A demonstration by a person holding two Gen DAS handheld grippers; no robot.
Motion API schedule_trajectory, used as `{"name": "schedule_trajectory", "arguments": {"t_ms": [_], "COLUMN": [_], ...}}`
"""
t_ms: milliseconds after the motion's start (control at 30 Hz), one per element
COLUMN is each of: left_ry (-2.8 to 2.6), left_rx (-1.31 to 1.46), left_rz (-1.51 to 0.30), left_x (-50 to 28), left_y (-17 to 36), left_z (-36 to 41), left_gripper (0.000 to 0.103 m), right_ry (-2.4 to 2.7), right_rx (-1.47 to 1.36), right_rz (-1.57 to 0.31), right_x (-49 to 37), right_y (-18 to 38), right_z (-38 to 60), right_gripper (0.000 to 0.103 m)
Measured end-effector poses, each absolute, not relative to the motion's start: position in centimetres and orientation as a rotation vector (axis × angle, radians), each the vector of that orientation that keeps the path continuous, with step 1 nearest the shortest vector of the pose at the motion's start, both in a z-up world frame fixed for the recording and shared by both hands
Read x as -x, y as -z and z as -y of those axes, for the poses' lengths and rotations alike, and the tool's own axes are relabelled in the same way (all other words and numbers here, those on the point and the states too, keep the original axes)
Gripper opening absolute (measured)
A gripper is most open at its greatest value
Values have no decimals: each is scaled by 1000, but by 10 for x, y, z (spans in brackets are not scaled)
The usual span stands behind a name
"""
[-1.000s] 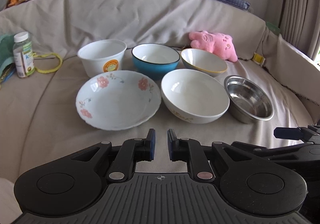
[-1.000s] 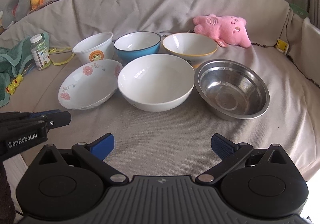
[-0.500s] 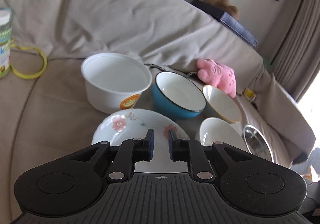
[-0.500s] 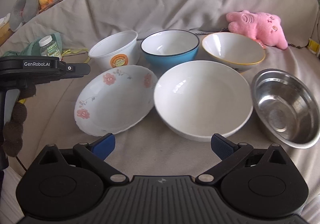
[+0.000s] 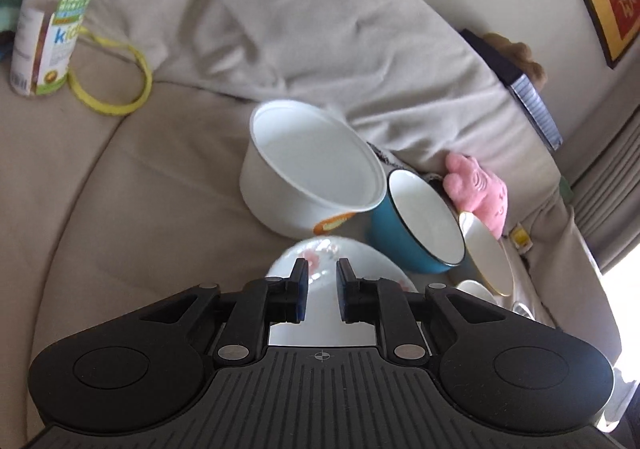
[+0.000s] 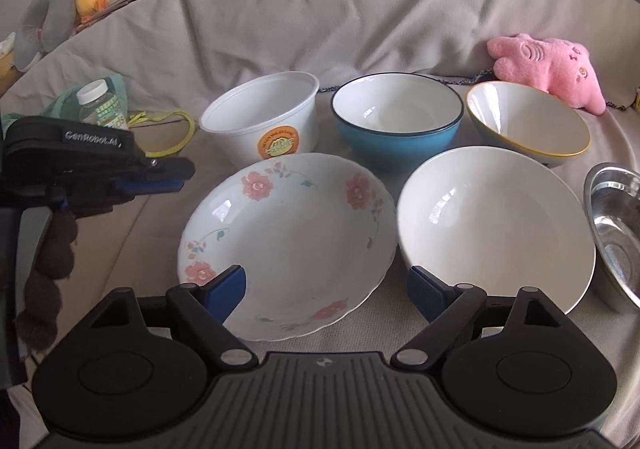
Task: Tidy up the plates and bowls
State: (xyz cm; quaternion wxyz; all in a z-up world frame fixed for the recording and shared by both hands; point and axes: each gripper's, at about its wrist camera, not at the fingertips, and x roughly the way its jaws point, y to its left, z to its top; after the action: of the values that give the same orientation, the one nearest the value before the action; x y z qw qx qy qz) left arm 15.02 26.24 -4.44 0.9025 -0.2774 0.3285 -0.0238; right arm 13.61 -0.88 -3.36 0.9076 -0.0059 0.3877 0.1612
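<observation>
steel bowl (image 6: 616, 233) – blue bowl (image 6: 396, 129) – both empty

Left gripper (image 5: 322, 291) low in the centre of the left wrist view, angled downward, fingers nearly together with nothing between them, right gripper (image 6: 327, 291) bottom centre of the right wrist view, jaws wide and closing, nothing gripped

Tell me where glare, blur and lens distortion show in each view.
Left wrist: window light blows out at the right edge, the white tub is slightly motion-blurred, and the scene tilts. Right wrist: sharper, with soft highlights in the floral plate and steel bowl; the sofa back bows.
</observation>
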Motion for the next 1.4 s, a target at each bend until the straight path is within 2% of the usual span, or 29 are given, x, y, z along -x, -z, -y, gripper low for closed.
{"name": "schedule_trajectory", "arguments": {"t_ms": [67,233,433,567,700,800,1200,1267,1300,1400], "left_ry": [25,13,1,21,44,47,-72,-93,-99,-99], "left_rx": [508,541,468,477,506,531,516,469,446,367], "left_rz": [-668,-737,-832,-863,-904,-927,-883,-829,-795,-699], "left_x": [-153,-172,-186,-190,-196,-197,-181,-175,-172,-164], "left_y": [44,60,82,93,106,109,89,75,67,49], "left_z": [-261,-268,-260,-261,-261,-263,-280,-275,-272,-257], "left_gripper": [16,16,16,16,17,22,26,27,26,26], "right_ry": [-345,-273,-254,-250,-248,-250,-370,-391,-402,-421], "right_rx": [-8,-17,2,-24,-29,35,44,38,31,-23], "right_rz": [-827,-923,-902,-951,-964,-935,-913,-881,-870,-855], "right_x": [-133,-141,-153,-167,-176,-175,-160,-154,-150,-138], "right_y": [38,59,64,73,79,77,74,65,62,56], "right_z": [11,14,7,7,5,-7,-12,4,15,62], "right_gripper": [83,61,61,56,41,42,42,47,53,56]}}
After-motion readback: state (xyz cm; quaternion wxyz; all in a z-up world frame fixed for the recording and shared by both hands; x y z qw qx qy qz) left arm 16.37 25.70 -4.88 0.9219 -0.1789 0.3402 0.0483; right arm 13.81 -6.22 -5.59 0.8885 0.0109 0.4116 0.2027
